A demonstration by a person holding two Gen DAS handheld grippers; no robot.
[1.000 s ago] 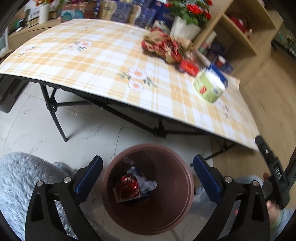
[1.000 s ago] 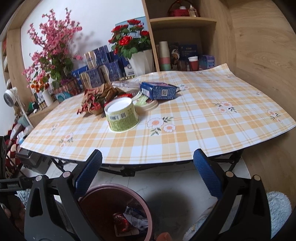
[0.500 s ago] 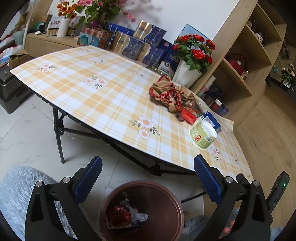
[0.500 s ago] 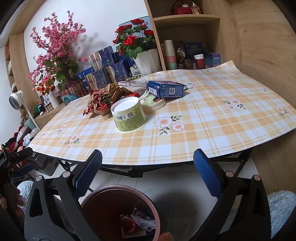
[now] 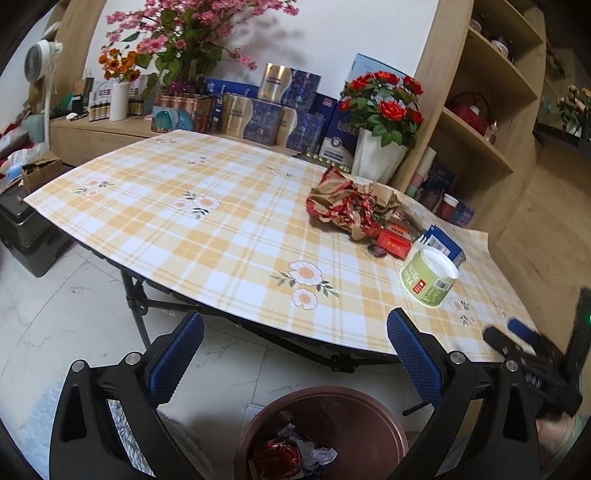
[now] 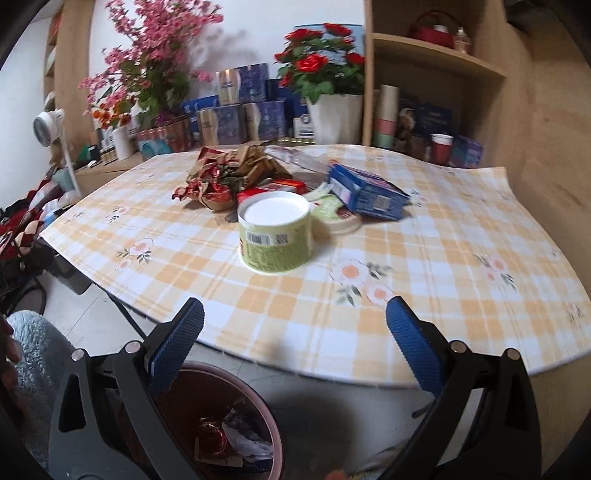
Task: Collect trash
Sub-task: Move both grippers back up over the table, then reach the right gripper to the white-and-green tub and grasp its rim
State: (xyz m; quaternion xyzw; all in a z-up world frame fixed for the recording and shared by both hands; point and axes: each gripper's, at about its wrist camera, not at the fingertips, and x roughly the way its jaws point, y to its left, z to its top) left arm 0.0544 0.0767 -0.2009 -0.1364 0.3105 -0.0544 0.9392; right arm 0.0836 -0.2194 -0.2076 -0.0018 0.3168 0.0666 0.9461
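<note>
Green tub (image 6: pixel 275 234) looms nearer the right tool (image 6: pixel 293 332); both tools gape empty, left tool (image 5: pixel 295 349) lifted from bin (image 5: pixel 321 430).

Floor: pale marble-look tiles (image 5: pixel 66 325) under and near the worktop; wood-look planks (image 5: pixel 546 236) on the far right.
Worktop: folding table, black metal legs (image 5: pixel 135 295), covered by a yellow-and-white checked cloth (image 5: pixel 207 236) with daisy prints.
Far wall: plain white (image 5: pixel 325 33), with soft plant shadows on it.
Shelving: light wood open unit (image 6: pixel 439 62) at far right, holding cups and a red teapot.
Sideboard: low wooden counter (image 5: pixel 92 136) along the far left, crowded with blue gift boxes (image 5: pixel 295 107) and bottles.
Plants: pink blossom spray (image 6: pixel 147 62); red roses in a white pot (image 5: pixel 380 147).
Fan: small white one (image 5: pixel 40 59), far left.
Light: even, daylight-like.
</note>
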